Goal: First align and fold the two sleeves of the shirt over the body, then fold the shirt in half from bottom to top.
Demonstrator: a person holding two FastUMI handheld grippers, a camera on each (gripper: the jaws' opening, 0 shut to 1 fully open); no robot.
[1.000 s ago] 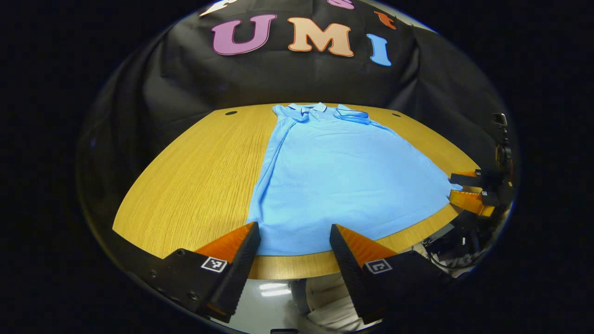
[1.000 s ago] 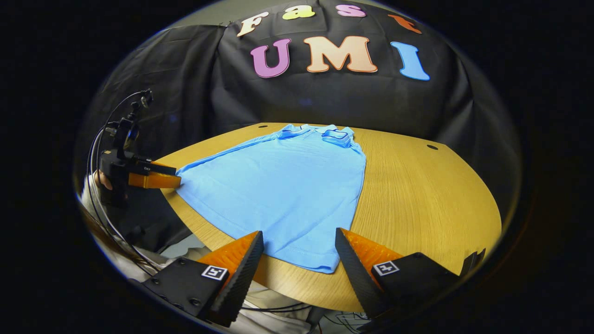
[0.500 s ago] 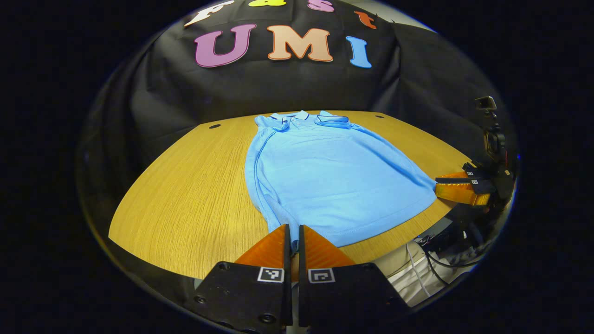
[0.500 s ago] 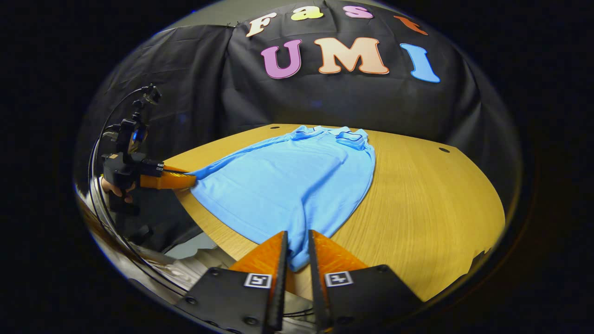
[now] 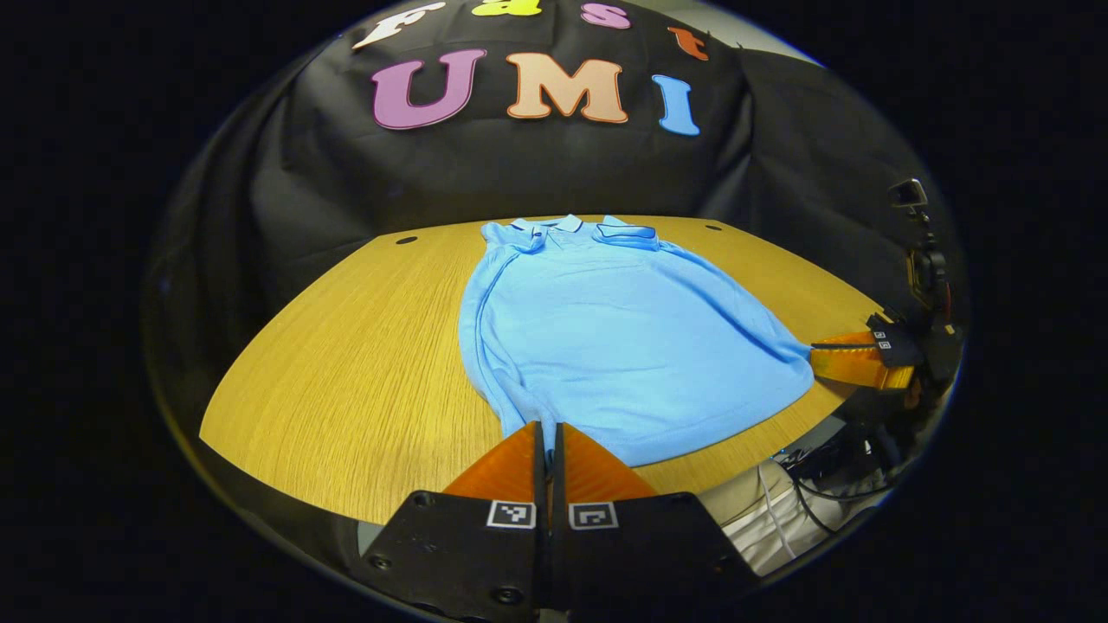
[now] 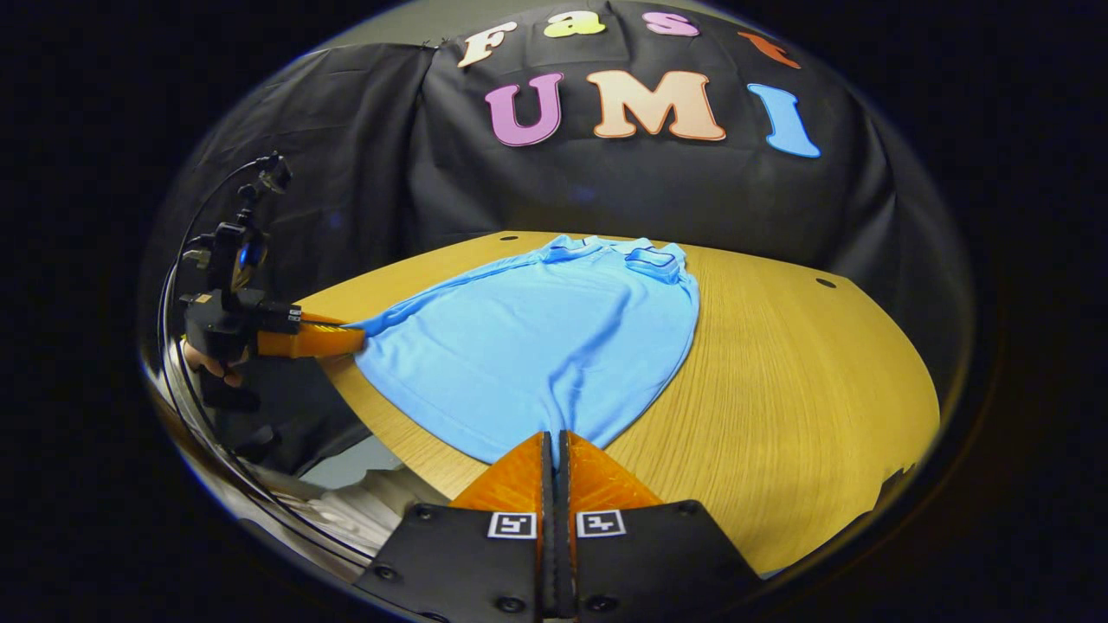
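Left gripper (image 5: pixel 547 430): fingers pressed together on the near left corner of the hem of the blue polo shirt (image 5: pixel 619 333), with cloth pinched between them. Right gripper (image 6: pixel 556 439): likewise pressed together, pinching the near right hem corner. Each gripper also appears in the other's view, at the far end of the hem, with its fingers drawn together on the corner.

The shirt lies flat on the round wooden table (image 5: pixel 346 381), both sleeves judged already folded over the body; a folded sleeve (image 5: pixel 625 232) shows just below the collar (image 5: pixel 554 225). The hem runs along the near table edge and the collar lies at the far side, toward the black cloth wall.

Governing relation: the shirt's long axis runs straight ahead from both grippers, hem at the fingers, collar well apart beyond them. The two grips sit at opposite ends of the hem, neither nearer the collar than the other.

Judgement: the bottom-to-top fold is the step in hand. Both corners should lift and travel forward together along that axis; uneven travel would skew the fold.
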